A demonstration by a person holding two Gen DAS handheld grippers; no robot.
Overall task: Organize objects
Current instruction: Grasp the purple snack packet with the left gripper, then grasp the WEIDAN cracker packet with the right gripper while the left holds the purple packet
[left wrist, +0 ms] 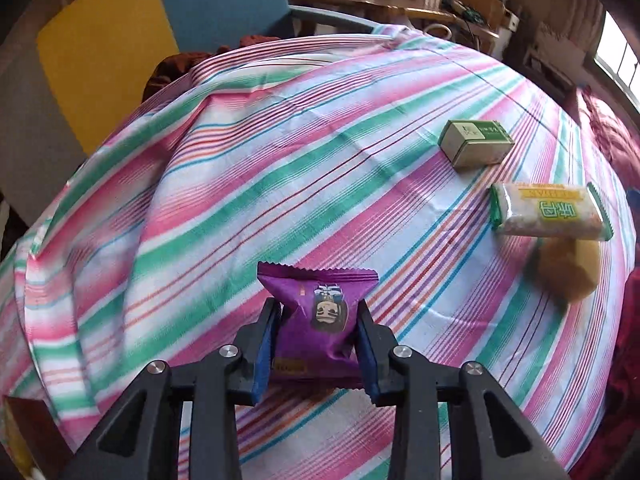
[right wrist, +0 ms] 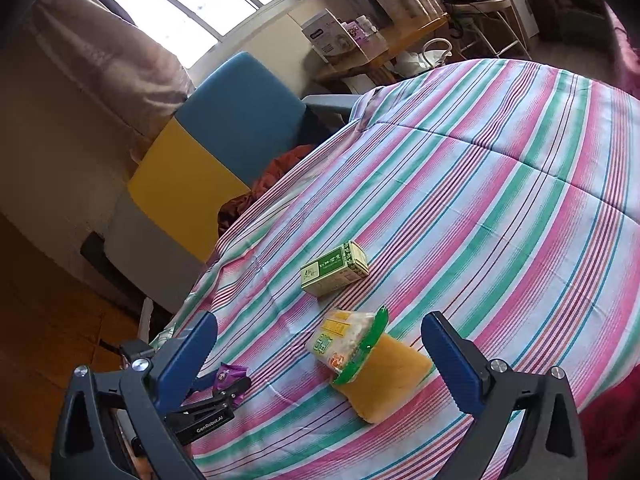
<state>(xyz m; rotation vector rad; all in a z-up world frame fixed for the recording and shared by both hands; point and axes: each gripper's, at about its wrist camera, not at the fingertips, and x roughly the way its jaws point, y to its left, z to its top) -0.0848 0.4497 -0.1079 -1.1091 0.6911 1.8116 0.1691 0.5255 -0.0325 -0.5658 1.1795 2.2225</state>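
My left gripper (left wrist: 318, 310) is shut on a purple snack packet (left wrist: 316, 320) just above the striped bedsheet (left wrist: 240, 168); the packet (right wrist: 229, 374) and the left gripper (right wrist: 224, 394) also show at the lower left of the right wrist view. My right gripper (right wrist: 320, 332) is open and empty, above a green-and-white rice cracker packet (right wrist: 348, 344) that leans on a yellow-orange block (right wrist: 384, 380). A green and cream box (right wrist: 335, 268) lies beyond them. The left wrist view shows the box (left wrist: 474, 142), the cracker packet (left wrist: 550, 212) and the block (left wrist: 568, 270) at the right.
The striped sheet (right wrist: 500, 200) covers a bed. A blue and yellow chair (right wrist: 224, 128) stands past its far edge, with reddish cloth (right wrist: 260, 196) beside it. A wooden shelf (right wrist: 372, 56) with boxes stands further back. A dark red blanket (left wrist: 628, 340) lies at the right.
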